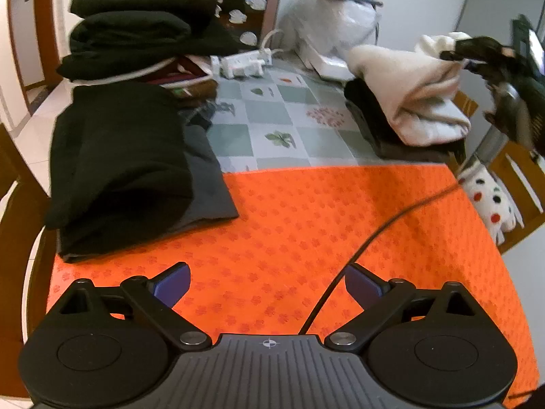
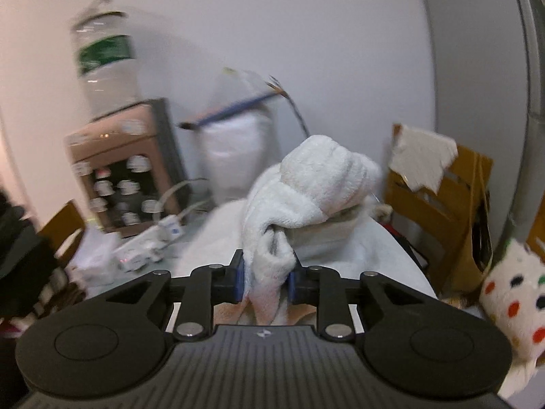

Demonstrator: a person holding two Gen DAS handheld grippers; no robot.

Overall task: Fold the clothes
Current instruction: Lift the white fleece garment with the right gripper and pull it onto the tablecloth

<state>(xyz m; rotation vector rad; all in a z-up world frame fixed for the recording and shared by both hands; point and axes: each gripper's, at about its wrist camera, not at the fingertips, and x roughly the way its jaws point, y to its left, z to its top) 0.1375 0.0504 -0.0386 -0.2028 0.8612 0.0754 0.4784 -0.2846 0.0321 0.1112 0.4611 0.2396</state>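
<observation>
Left gripper (image 1: 267,284): fingers wide apart, nothing between them, hovering low over the orange mat (image 1: 306,225) on the tabletop (image 1: 272,116). A black cable (image 1: 368,238) runs across the mat from under the gripper toward the far right edge.

Right gripper (image 2: 265,281): fingers clamped on a bunched fold of the white towel (image 2: 320,184). Cloth fills the gap between the blue pads (image 2: 239,281) and hangs below them. The rest of the towel is lifted into a peak above the fingers. In the left wrist view the same towel (image 1: 419,92) sits at the far right of the tabletop, heaped on a dark folded garment (image 1: 371,112), with the right gripper (image 1: 453,55) gripping its top; that part is motion-blurred.

Left side of the tabletop: a black folded garment (image 1: 115,160) on a grey one (image 1: 211,184), half on the mat. Behind it a stack of more dark folded clothes (image 1: 143,24).

Background, far end: white power strip (image 1: 242,63), brown box (image 1: 252,0) with white cup prints, white plastic bag (image 1: 333,20). Right wrist view adds a clear bottle (image 2: 102,61) with a green label on top of the box, blurred. A spotted plush item (image 1: 490,201) lies on a wooden chair (image 1: 517,170) off the right edge.
</observation>
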